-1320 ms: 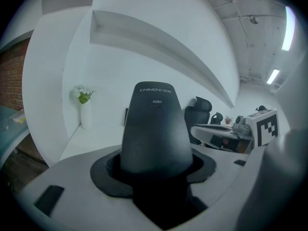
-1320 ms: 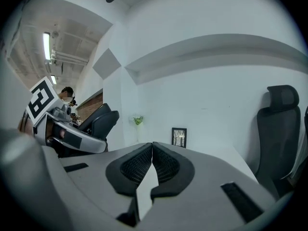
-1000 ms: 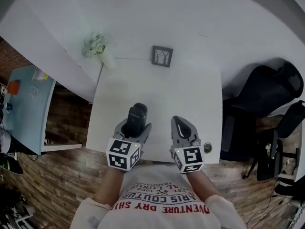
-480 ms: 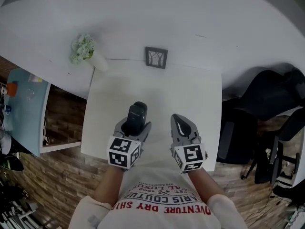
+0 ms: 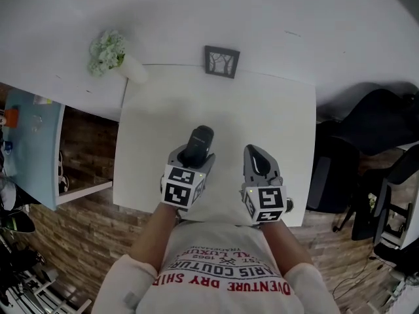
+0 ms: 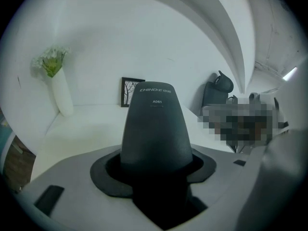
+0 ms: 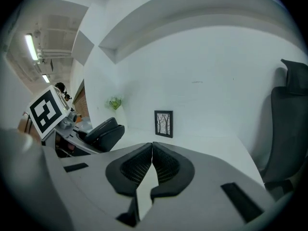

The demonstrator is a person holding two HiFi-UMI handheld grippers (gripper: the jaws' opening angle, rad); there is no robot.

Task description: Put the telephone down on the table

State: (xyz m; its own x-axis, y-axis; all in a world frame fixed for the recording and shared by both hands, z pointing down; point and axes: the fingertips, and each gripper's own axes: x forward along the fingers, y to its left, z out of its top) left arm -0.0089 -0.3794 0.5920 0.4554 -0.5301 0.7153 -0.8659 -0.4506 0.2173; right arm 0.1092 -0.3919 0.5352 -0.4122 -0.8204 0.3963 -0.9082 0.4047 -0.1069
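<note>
A dark grey telephone handset (image 5: 199,144) sticks out forward from my left gripper (image 5: 192,161), whose jaws are shut on it above the near part of the white table (image 5: 262,120). In the left gripper view the telephone (image 6: 156,129) fills the middle, clamped between the black pads, its printed end pointing at the wall. My right gripper (image 5: 260,165) hovers beside it to the right, shut with nothing in it; the right gripper view shows its ribbed pads (image 7: 166,163) meeting at the tips.
A small framed picture (image 5: 221,61) stands at the table's far edge against the white wall. A white vase of pale flowers (image 5: 112,54) leans at the far left corner. Black office chairs (image 5: 376,126) stand to the right, a light blue table (image 5: 29,146) to the left.
Both grippers have shifted a little forward over the table, the left still holding the telephone. The head view has tilted slightly.
</note>
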